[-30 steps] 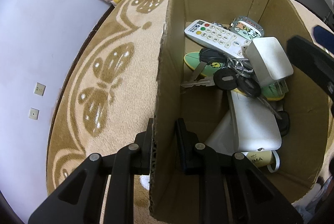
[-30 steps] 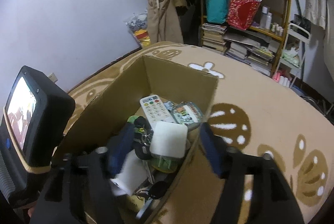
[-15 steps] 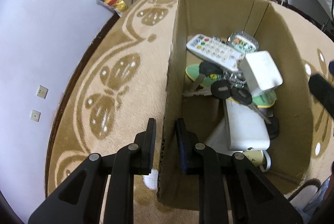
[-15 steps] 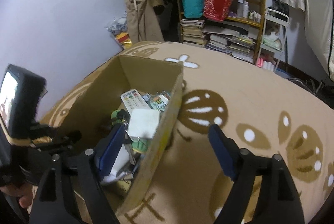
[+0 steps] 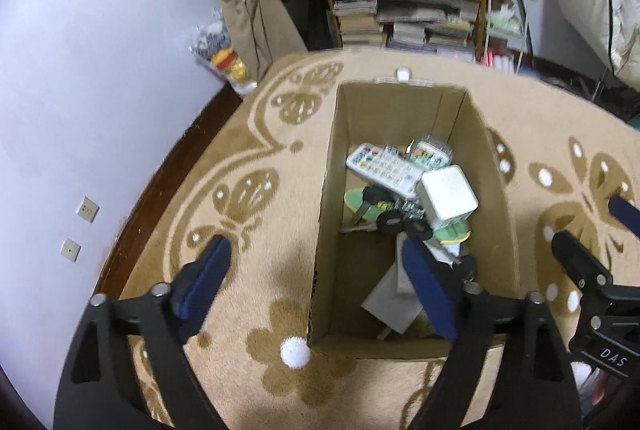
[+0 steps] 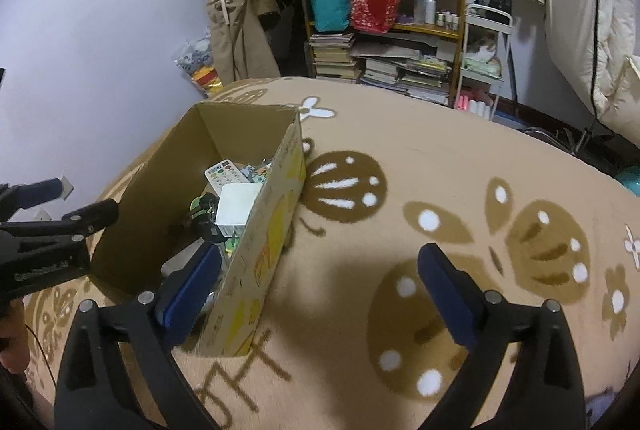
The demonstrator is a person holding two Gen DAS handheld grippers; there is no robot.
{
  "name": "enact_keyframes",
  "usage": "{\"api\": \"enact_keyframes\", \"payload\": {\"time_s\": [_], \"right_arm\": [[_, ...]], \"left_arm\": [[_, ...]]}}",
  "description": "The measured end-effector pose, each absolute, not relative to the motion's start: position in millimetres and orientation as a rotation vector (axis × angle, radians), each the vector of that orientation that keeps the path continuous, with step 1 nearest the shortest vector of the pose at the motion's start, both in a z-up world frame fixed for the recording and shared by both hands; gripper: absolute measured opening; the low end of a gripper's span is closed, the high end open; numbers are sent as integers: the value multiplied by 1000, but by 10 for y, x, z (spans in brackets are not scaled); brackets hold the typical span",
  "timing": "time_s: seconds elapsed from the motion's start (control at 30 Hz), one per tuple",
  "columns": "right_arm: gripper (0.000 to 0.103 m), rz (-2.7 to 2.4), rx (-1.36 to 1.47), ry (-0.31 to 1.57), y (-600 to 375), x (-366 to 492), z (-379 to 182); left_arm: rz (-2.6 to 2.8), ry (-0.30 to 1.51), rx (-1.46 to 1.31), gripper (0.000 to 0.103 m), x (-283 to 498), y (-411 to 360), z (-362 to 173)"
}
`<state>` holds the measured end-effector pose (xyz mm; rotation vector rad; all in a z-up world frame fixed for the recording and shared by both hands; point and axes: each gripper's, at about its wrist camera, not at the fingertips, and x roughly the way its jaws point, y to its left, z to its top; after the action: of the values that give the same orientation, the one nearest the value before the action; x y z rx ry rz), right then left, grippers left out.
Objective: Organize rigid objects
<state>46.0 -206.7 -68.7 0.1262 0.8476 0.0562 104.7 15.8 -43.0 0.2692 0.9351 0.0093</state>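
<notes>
An open cardboard box (image 5: pixel 331 165) stands on the carpet. Inside it lie a white remote (image 5: pixel 384 169), a white square case (image 5: pixel 448 195), black-headed keys (image 5: pixel 394 222), a small picture tin (image 5: pixel 430 153), a green item (image 5: pixel 356 199) and a flat white piece (image 5: pixel 394 300). My left gripper (image 5: pixel 316 282) hangs open above the box's near left corner, one finger over the carpet and one over the box. My right gripper (image 6: pixel 320 290) is open beside the box's yellow-printed right wall (image 6: pixel 272 238), holding nothing; its left finger (image 6: pixel 192 282) overlaps that wall's near end.
A beige patterned carpet (image 6: pixel 440 165) lies all around the box. A small white ball (image 5: pixel 295 352) sits by the box's near left corner. A purple wall (image 5: pixel 100 69) runs along the left. At the back stand cluttered shelves (image 6: pixel 384 41) with books and bags.
My left gripper let go of the box's left wall, opened wide and pulled up and back. My right gripper also drew back from the right wall, and the box now looks smaller.
</notes>
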Motion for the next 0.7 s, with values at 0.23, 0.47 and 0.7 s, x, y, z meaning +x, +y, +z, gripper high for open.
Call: {"api": "enact_keyframes", "payload": {"time_s": [0.23, 0.47, 0.7], "right_arm": [[103, 19, 150, 806, -2191, 205, -500], [103, -7, 148, 745, -2227, -19, -286], [103, -5, 152, 669, -2244, -276, -112]], "left_arm": [[-12, 849, 269, 101, 787, 98, -216], [6, 798, 255, 101, 561, 156, -62], [-11, 723, 218, 101, 315, 218, 122]]}}
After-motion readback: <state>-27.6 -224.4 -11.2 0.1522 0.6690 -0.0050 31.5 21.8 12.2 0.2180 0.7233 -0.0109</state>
